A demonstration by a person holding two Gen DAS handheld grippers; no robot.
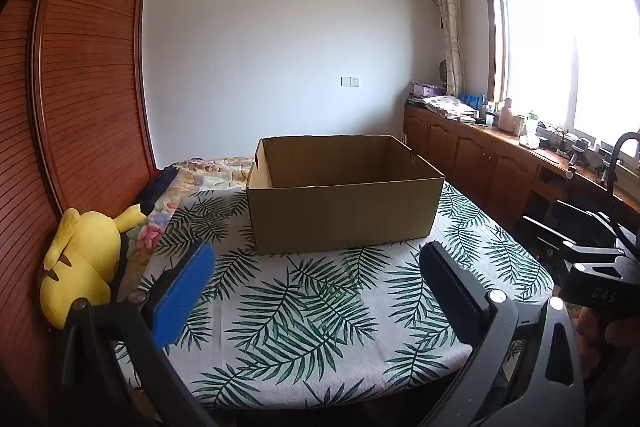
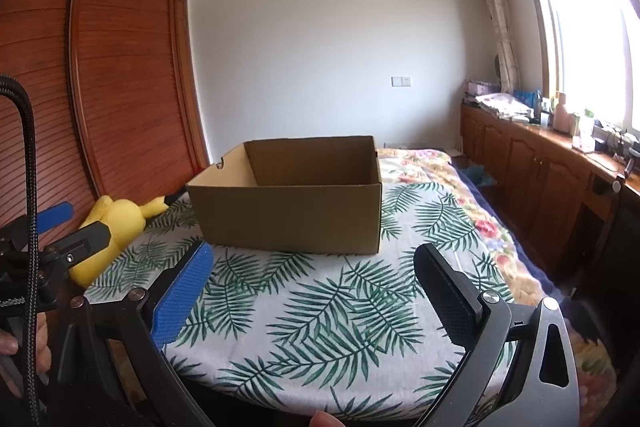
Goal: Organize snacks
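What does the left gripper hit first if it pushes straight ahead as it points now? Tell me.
Most likely the near wall of the cardboard box. The left gripper is open and empty above the leaf-print cloth, and nothing shows between its fingers and the box. Its height above the cloth is hard to judge.

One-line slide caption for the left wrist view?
Open left gripper faces an open-topped cardboard box on a leaf-print cloth, yellow plush toy alongside.

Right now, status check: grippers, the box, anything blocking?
Left gripper open, empty. Right gripper open, empty. Cardboard box open-topped on leaf-print cloth; no snacks visible. Yellow plush off to the left, nothing blocking.
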